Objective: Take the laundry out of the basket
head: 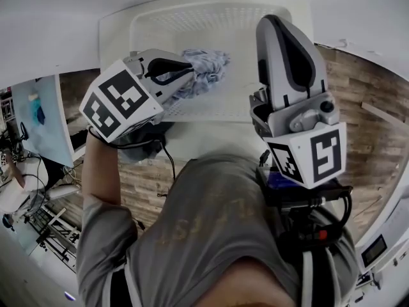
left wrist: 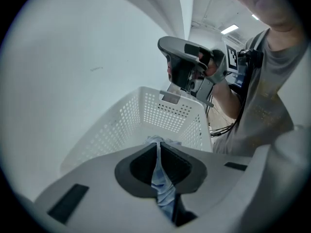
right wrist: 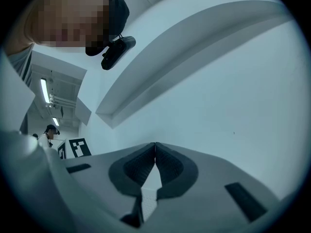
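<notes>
left gripper (left wrist: 158, 148): jaws pressed together on a pale blue cloth (left wrist: 163, 188), a bunch of it showing past the tips. beyond: white perforated laundry basket (left wrist: 127, 123) against a white wall (left wrist: 73, 57). above its far rim: right gripper (left wrist: 183, 59), held by a person (left wrist: 272, 101) in a grey shirt.

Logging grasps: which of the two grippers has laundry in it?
The left gripper: it is shut on a blue cloth over the basket. The right gripper is shut with nothing between its jaws.
</notes>
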A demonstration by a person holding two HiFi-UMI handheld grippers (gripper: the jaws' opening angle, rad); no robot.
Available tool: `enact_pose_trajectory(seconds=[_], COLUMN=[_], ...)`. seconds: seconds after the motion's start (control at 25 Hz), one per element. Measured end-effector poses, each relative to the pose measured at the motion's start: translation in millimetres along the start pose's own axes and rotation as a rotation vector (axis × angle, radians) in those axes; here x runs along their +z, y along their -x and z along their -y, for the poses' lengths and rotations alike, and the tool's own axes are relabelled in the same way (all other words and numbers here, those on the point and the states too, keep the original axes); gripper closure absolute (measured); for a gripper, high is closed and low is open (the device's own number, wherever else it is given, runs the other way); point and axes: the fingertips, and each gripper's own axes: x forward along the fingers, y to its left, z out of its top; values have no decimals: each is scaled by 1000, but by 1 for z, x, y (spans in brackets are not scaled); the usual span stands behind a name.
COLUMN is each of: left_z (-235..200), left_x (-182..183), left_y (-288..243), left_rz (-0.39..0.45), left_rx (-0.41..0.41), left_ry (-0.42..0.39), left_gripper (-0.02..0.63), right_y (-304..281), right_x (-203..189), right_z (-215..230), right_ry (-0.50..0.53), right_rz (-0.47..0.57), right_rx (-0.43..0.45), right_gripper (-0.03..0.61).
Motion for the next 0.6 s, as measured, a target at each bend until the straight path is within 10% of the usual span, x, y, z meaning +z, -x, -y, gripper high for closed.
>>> enact_pose_trajectory(seconds=[0.6], left_z=[-11], left_x=[78], left_y=[93], left_rz=[239], left_rx=[242], left_ry=[3], left_gripper=[584], right_y=[33], right_x=[51], right_z=[-19], right_ry=[42], right_rz=[91], right_rx=[41], right_gripper=[571])
